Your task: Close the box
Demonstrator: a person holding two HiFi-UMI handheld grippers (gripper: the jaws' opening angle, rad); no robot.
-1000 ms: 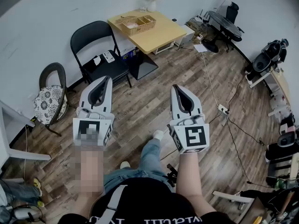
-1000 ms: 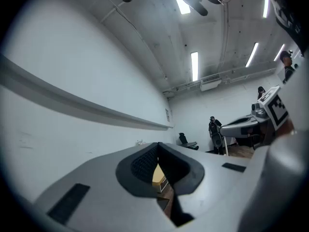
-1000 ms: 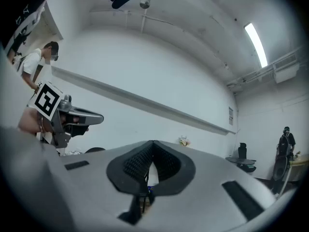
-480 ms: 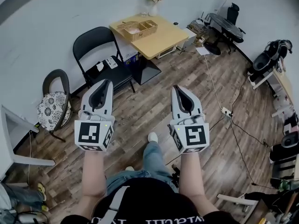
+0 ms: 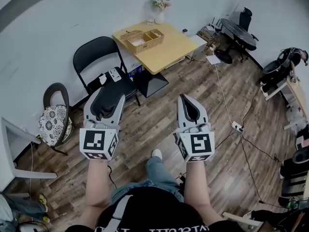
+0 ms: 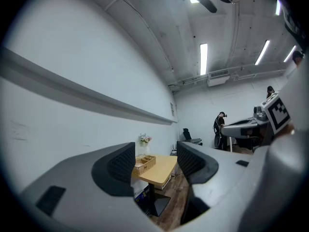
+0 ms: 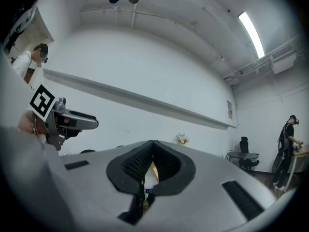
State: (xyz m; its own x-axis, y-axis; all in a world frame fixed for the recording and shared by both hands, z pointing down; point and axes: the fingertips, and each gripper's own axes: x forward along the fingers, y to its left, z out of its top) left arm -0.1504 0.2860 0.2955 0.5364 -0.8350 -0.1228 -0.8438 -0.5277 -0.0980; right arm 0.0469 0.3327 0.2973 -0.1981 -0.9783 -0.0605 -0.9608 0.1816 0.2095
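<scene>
**A:** Where's the box that needs closing?

**B:** At the top middle of the head view. The wicker box [image 5: 141, 38] sits on the small wooden table [image 5: 170, 48] against the wall, just beside a vase of flowers [image 5: 160, 4]. It looks open to me, with its compartments showing. From here it's too small to make out a lid.

**A:** So the person hasn't got to it?

**B:** No, they're well apart. Both arms are stretched out over the plank floor [image 5: 157, 112] in the middle of the frame, and the tools point roughly level at that table. I'd call that a carrying pose for walking up to it.

**A:** What about the jaws?

**B:** The left hand-held gripper [image 5: 107, 98] is spread wide. Its jaws have just been opening and nothing is between them. In the left gripper view you look through the gap at the table and the box far off. The right hand-held gripper [image 5: 186, 99] is pressed together, pads meeting, with nothing pinched.

**A:** Why open one so early?

**B:** My guess is to have it ready to catch a lid or flap on arrival, while the closed one could serve to press or steady. That's only a judgement.

**A:** Is anything in the way?

**B:** A black folding chair [image 5: 104, 62] stands just left of the table with small items on its seat. An approach from the right of the frame looks clearer.
</scene>
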